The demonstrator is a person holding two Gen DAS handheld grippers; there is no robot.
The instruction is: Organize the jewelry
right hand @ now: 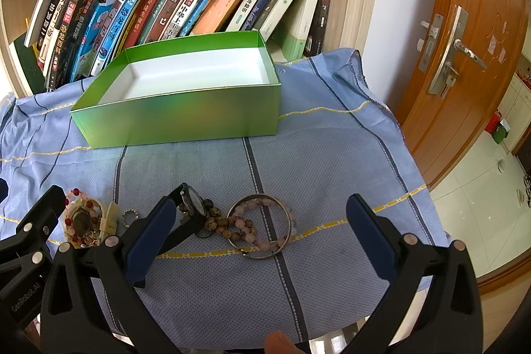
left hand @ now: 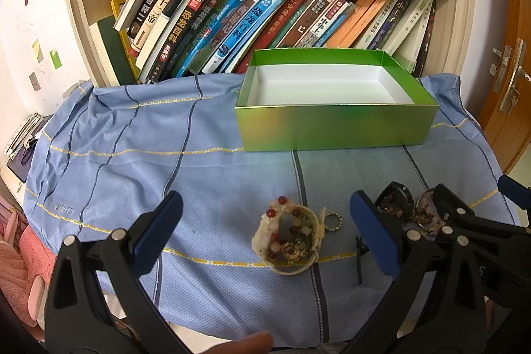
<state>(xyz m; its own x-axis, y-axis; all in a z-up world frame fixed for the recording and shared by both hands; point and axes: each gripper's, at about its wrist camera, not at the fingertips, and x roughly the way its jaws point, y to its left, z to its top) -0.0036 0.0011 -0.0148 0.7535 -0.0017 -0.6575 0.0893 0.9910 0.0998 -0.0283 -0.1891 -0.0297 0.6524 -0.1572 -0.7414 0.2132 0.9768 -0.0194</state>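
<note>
a crowded bookshelf [left hand: 265, 5] backs a blue striped cloth [left hand: 132, 155] where the green box [left hand: 335, 128] sits empty; in the left wrist view the left gripper [left hand: 265, 234] gapes wide, holding nothing, over a cream and red bead bracelet pile [left hand: 287, 241]; in the right wrist view the right gripper [right hand: 259, 228] is equally wide and empty around the watch [right hand: 194, 209], bangle [right hand: 262, 226] and beads, so judging by this nothing is packed yet, and next comes a close on one piece
</note>
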